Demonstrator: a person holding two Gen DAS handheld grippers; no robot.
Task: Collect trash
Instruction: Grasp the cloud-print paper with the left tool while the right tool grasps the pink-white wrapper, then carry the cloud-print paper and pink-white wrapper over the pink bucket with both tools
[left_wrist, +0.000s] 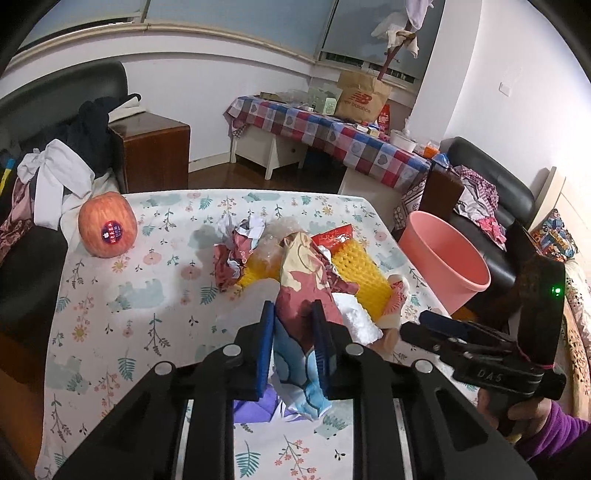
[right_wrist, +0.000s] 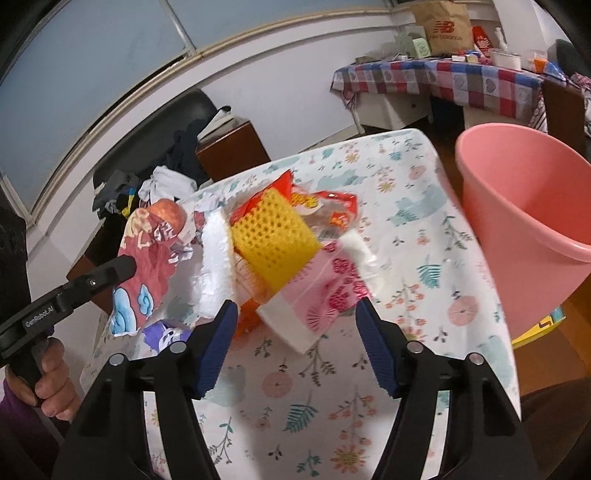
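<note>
Pink plastic bucket (left_wrist: 445, 258) stands off the surface's (left_wrist: 122, 306) far right corner, right of both grippers. Left gripper (left_wrist: 293, 325) is clamped on one crumpled red-and-blue printed wrapper (left_wrist: 306, 295), whose long axis runs away from the camera. Right gripper (right_wrist: 295, 325), nearer the bucket, is partly open and empty, with a pink floral packet (right_wrist: 325, 295) just ahead between its fingers. One yellow foam net (right_wrist: 275, 243), one white foam strip (right_wrist: 216, 266) and one apple (left_wrist: 107, 229) remain.

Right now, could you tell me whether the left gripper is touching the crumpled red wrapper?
Touching. The left wrist view shows the left gripper with both blue fingers pressed against the crumpled red wrapper between them.
</note>
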